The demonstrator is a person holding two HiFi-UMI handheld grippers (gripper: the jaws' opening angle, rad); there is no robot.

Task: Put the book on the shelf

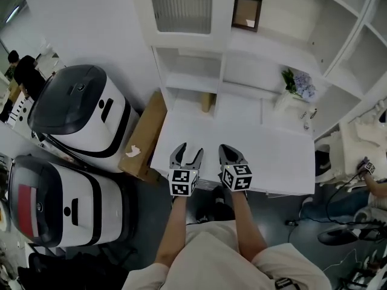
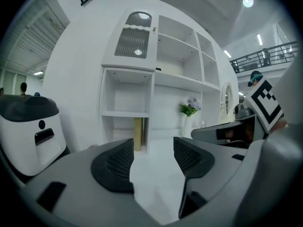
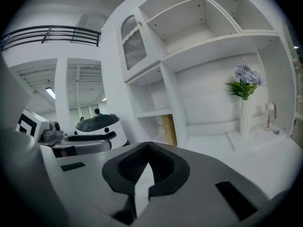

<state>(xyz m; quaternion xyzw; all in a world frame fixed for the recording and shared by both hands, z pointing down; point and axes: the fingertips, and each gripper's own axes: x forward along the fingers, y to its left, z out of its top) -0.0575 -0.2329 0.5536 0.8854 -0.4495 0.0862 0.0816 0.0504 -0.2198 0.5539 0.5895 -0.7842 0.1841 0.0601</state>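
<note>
A thin tan book stands upright at the back of the white desk, against the divider of the lower left shelf compartment. The same book shows far ahead of my left gripper, and the book is equally distant in the right gripper view. Both grippers hover side by side over the desk's near edge. My left gripper is open with nothing between its fingers. The right gripper is shut, tips touching, holding nothing.
A vase of flowers and a small bottle stand at the desk's back right. A framed picture sits on an upper shelf. A cardboard box leans at the desk's left, beside two white machines. A person sits right.
</note>
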